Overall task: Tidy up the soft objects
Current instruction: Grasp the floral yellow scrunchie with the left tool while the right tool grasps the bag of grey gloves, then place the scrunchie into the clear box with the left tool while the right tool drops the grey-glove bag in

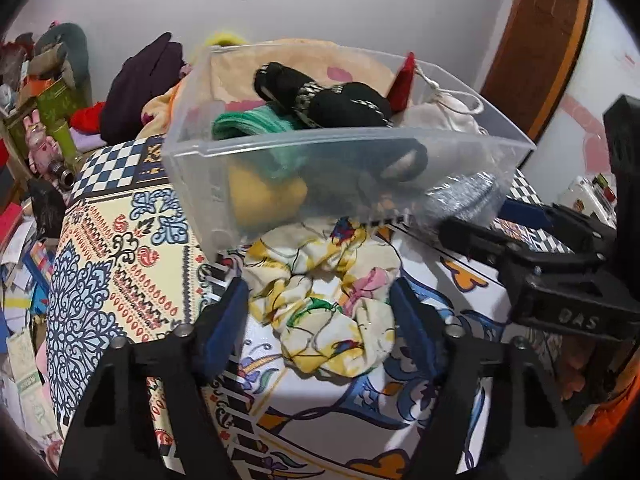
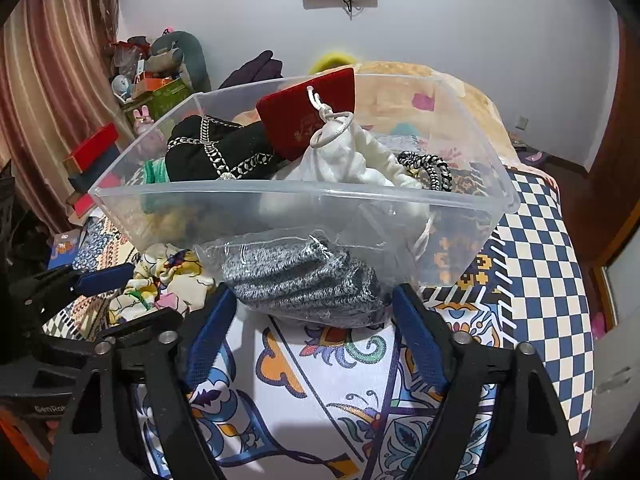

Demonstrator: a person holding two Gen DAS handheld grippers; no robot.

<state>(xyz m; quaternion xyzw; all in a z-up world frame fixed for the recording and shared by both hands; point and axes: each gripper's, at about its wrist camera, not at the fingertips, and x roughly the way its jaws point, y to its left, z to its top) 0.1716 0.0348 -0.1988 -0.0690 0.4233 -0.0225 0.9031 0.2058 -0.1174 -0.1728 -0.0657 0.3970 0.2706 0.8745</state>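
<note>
A clear plastic bin [image 1: 320,148] [image 2: 280,208] stands on the patterned bedspread, holding black cloth with silver chain [image 1: 332,100] [image 2: 216,152], a red pouch [image 2: 308,116], a white drawstring bag [image 2: 352,160], green and yellow items. A floral yellow-white scrunchie [image 1: 324,300] [image 2: 160,284] lies in front of the bin, between the fingers of my open left gripper [image 1: 320,300]. A grey knit item in a clear bag [image 2: 304,280] [image 1: 464,196] lies against the bin, between the fingers of my open right gripper [image 2: 312,304]. Neither is gripped.
The bedspread [image 1: 120,240] [image 2: 540,240] ends at left over a cluttered floor. Dark clothes [image 1: 144,88] and a peach blanket [image 2: 420,92] lie behind the bin. Shelves with boxes and toys [image 2: 152,80] stand far left.
</note>
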